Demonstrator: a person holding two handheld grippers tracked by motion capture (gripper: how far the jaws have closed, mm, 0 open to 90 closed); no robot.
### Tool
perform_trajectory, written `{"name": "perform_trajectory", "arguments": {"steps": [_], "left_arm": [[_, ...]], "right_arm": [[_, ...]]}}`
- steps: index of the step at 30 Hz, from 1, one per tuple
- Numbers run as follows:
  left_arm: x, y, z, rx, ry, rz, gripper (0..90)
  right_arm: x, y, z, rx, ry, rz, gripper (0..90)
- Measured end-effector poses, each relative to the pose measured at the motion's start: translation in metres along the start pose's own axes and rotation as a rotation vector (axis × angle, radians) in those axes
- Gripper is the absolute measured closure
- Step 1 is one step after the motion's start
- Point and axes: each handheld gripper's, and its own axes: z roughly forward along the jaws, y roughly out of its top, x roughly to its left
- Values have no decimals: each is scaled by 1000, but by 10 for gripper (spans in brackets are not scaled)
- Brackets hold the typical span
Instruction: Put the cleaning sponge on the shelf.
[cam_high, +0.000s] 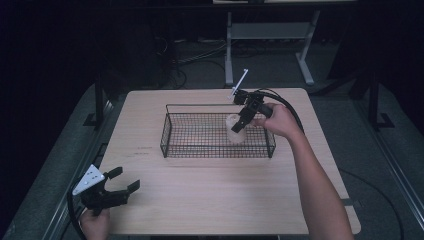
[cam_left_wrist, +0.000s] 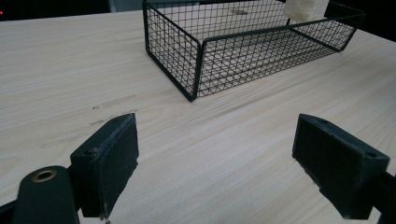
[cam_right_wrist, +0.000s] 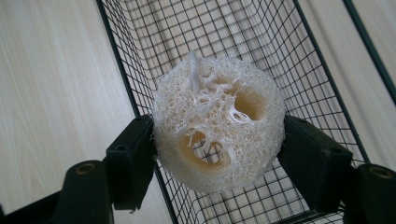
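Cream loofah (cam_right_wrist: 218, 128), black mesh basket (cam_right_wrist: 322, 70)

A pale wooden table top with rounded corners (cam_high: 210, 200) fills the middle of the high view; faint dark scuff marks (cam_high: 142, 150) lie left of centre on it, and in the left gripper view they show at middle left (cam_left_wrist: 109, 105). Beyond the table, at the upper middle of the high view, stands a light grey metal desk frame (cam_high: 267, 35) on dark carpet; black cables (cam_high: 192, 55) trail over the floor to its left.
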Motion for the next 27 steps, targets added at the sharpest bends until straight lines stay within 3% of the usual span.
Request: {"name": "perform_trajectory", "arguments": {"steps": [16, 27], "left_arm": [[1, 0, -1, -3, 4, 1, 139], [-2, 1, 0, -2, 3, 4, 139]], "right_arm": [[-4, -8, 29, 53, 2, 2, 293], [-7, -24, 48, 31, 37, 40, 292]]}}
